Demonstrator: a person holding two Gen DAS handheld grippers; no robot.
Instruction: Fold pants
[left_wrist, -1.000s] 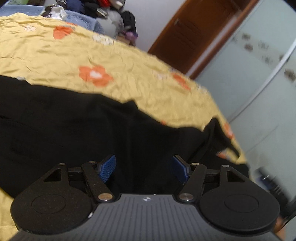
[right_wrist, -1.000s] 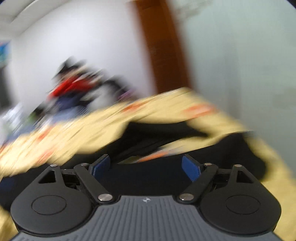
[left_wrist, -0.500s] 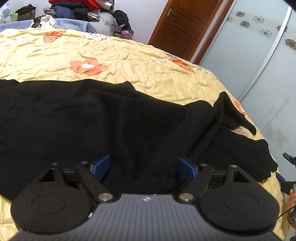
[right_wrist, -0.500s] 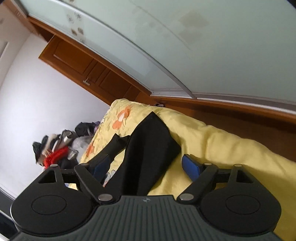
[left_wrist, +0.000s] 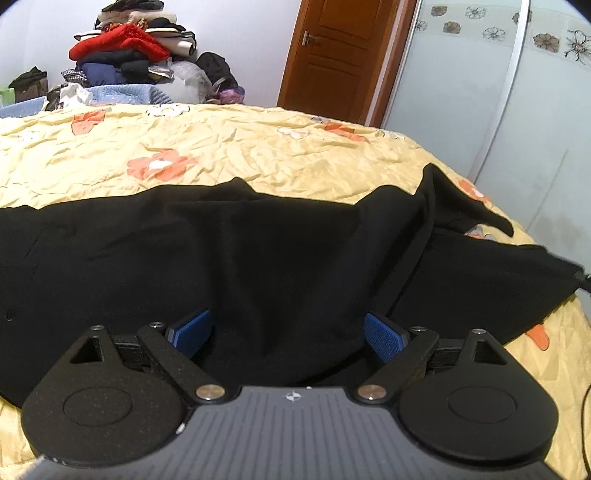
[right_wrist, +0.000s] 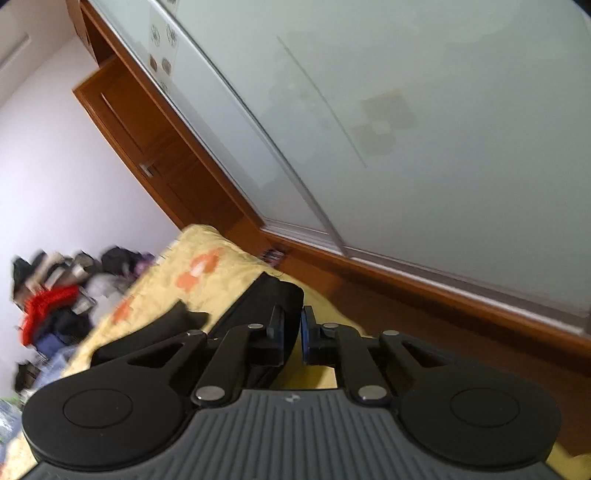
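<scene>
Right gripper (right_wrist: 293, 332): jaws closing, the blue pads nearly together on the hem of the pants (right_wrist: 273, 295), which passes between them at the bed's corner. Whether the cloth is firmly pinched cannot be told, since a thin gap still shows between the pads. Left gripper (left_wrist: 286, 332): jaws opening, fingers (left_wrist: 192, 330) spread wide over the black cloth with nothing gripped; the pants (left_wrist: 258, 258) lie flat and lengthwise across the yellow quilt (left_wrist: 221, 147), one leg end rumpled toward the wardrobe (left_wrist: 498, 92). The step in hand appears to be taking hold of the pants for a fold. To do it well, the right pads should bite both layers of the hem fully before lifting, and the left should seize the near edge at a matching point, so the cloth rises evenly and the fold lands edge on edge.
</scene>
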